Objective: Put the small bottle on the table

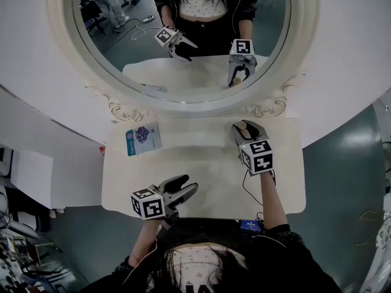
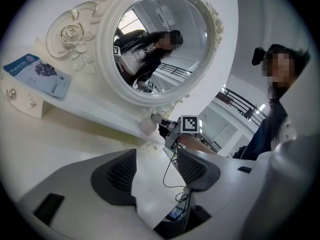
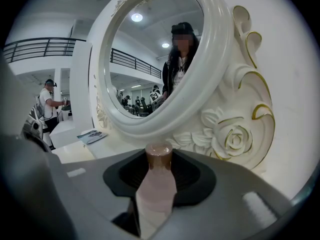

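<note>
The right hand-held gripper (image 3: 159, 173) is seen closed on the small bottle (image 3: 156, 189), the pale pink body being pinched between the two dark pads. The bottle's long axis is laid along the jaws rather than across them, and its brown cap (image 3: 159, 155) is pointed away from the hand, towards the carved rose at the right foot of the mirror (image 3: 200, 84). In the head view this hand-held gripper (image 1: 244, 132) is found just in front of the mirror's right foot, over the back edge of the worktop (image 1: 201, 163). Whether the bottle is touching the worktop cannot be told. Since the bottle is carried lengthwise and roughly level, it is judged that the cap end would have to be swung upward before the base could be set down flat. The right hand is plainly the one concerned. The left hand-held gripper (image 1: 183, 187) is held well in front of the mirror, near the worktop's front edge, with its jaws apart and nothing between them. A blue packet (image 1: 142, 138) is lying before the mirror's left foot, well apart from the bottle.
</note>
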### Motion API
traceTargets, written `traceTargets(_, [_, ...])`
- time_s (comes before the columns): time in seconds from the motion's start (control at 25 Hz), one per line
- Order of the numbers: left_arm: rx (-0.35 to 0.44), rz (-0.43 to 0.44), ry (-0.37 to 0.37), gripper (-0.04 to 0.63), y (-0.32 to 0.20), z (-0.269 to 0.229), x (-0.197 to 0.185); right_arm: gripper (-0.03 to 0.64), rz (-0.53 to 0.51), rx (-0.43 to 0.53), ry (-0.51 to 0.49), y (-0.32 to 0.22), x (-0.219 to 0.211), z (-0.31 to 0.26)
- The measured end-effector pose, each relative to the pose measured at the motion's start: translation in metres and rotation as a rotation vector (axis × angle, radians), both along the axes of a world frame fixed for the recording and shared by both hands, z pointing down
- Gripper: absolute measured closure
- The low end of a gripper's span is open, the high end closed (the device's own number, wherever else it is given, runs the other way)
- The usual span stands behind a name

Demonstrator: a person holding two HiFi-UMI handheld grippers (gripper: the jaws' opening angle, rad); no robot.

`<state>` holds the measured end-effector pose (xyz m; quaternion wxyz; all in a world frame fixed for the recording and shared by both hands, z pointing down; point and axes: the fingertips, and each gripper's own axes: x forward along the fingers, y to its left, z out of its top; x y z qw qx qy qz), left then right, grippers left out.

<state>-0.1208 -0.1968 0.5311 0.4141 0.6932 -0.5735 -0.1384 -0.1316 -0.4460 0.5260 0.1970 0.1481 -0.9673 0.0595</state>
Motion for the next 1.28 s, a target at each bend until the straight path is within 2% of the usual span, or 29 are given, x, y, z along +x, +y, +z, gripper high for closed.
traceTargets(0.36, [0.019, -0.012, 0.006, 0.339, 0.021, -0.006, -0.008, 0.468, 0.062, 0.019, -0.037, -0.007, -0.006, -0.001])
traceTargets(0.44, [0.022, -0.019, 0.003, 0.339, 0.027, -0.007, -0.013, 0.442, 0.091, 0.038, -0.033, -0.008, -0.005, -0.001])
traceTargets(0.76, [0.038, -0.043, 0.004, 0.339, 0.054, -0.011, -0.031, 0.426, 0.197, 0.026, -0.077, -0.002, 0.015, -0.023])
traceTargets(0.96, [0.051, -0.016, 0.008, 0.339, 0.066, -0.012, -0.035, 0.426, 0.181, 0.021, -0.105, 0.038, 0.029, -0.041])
traceTargets(1.28, [0.062, 0.069, 0.005, 0.339, 0.084, -0.015, -0.037, 0.426, 0.123, -0.046, -0.143, 0.145, 0.028, -0.049])
